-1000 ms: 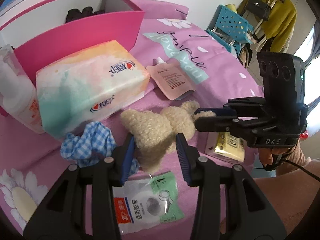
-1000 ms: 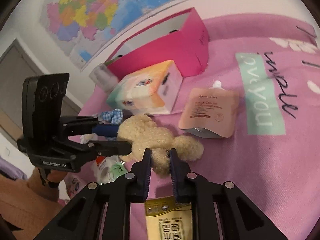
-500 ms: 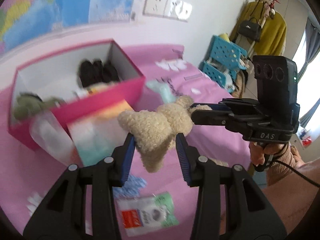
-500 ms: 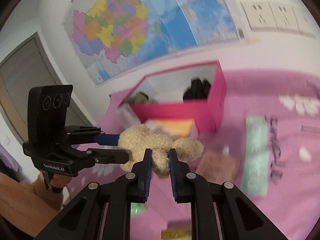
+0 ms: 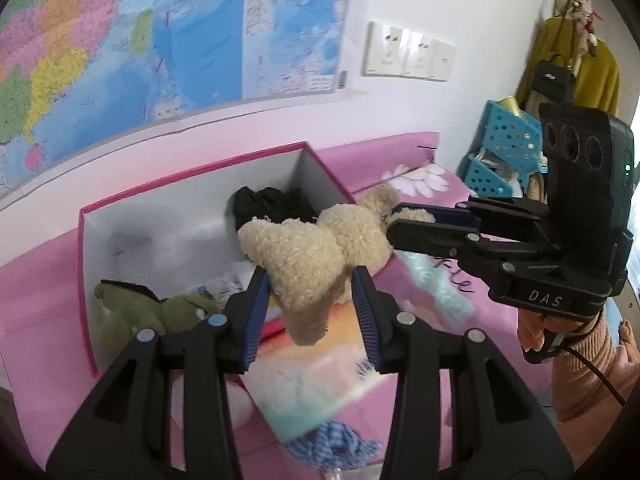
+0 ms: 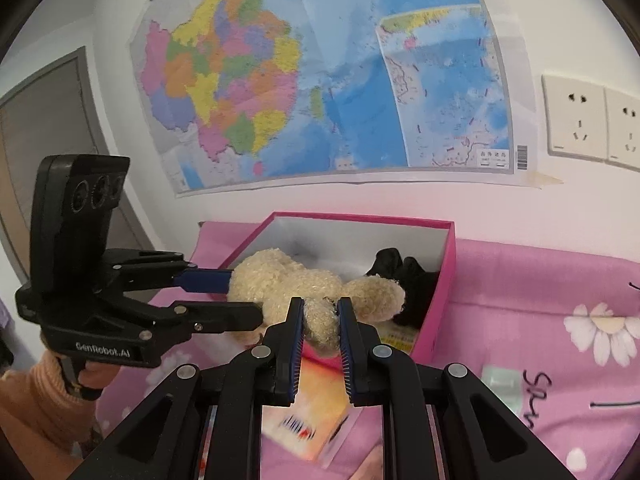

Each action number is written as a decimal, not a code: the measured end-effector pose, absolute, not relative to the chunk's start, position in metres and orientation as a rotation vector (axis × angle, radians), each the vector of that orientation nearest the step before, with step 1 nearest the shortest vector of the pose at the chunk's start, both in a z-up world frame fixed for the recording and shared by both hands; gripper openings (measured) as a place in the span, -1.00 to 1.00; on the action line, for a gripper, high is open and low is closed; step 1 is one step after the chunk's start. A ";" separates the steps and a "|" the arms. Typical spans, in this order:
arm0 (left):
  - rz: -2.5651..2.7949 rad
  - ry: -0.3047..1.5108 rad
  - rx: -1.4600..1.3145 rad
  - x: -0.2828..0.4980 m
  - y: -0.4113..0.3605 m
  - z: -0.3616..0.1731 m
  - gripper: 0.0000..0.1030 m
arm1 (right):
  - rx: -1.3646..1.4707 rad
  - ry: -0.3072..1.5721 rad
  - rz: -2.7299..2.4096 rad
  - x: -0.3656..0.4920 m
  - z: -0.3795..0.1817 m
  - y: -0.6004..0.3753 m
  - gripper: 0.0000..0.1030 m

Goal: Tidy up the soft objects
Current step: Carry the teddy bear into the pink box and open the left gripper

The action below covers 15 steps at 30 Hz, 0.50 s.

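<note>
Hanging in the air between two black handheld grippers is a cream-coloured curly-fleece plush toy (image 5: 316,252), held above the near edge of an open pink cardboard box with a white inside (image 5: 192,216). The left gripper (image 5: 310,304) has its blue-padded fingers (image 5: 254,312) on either side of the toy's lower, tapering end; the fleece presses against the left pad, but whether the right pad touches it cannot be told from here. The right gripper (image 6: 319,322) is clenched on a narrower limb of the same toy, the fleece bulging out between its pads.

Inside the box a green plush animal (image 5: 148,312) lies at the near left corner and a bundle of black fabric (image 5: 272,204) sits at the far right corner. Below the toy, on the pink flowered bedspread (image 6: 540,300), lies a pastel soft-pack of tissues (image 5: 316,376), blurred, with a blue-and-white checked cloth scrunchie (image 5: 332,446) just in front of it. A large coloured wall map (image 6: 320,80) hangs above the box, beside white wall sockets (image 6: 592,120).
</note>
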State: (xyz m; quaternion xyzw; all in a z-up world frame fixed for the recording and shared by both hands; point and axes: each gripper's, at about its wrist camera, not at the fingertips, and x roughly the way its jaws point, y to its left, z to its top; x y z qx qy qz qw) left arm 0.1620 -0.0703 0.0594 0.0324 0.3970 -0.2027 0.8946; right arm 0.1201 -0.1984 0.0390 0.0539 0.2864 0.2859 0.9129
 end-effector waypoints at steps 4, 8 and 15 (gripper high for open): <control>-0.388 0.850 0.095 0.179 -0.073 0.048 -0.15 | 0.091 0.616 0.553 0.142 0.029 -0.192 -0.69; -0.367 0.893 0.121 0.194 -0.076 0.033 -0.14 | 0.051 0.655 0.495 0.158 0.014 -0.186 -0.69; -0.327 0.845 0.124 0.179 -0.068 0.033 -0.14 | 0.015 0.673 0.429 0.152 0.000 -0.187 -0.56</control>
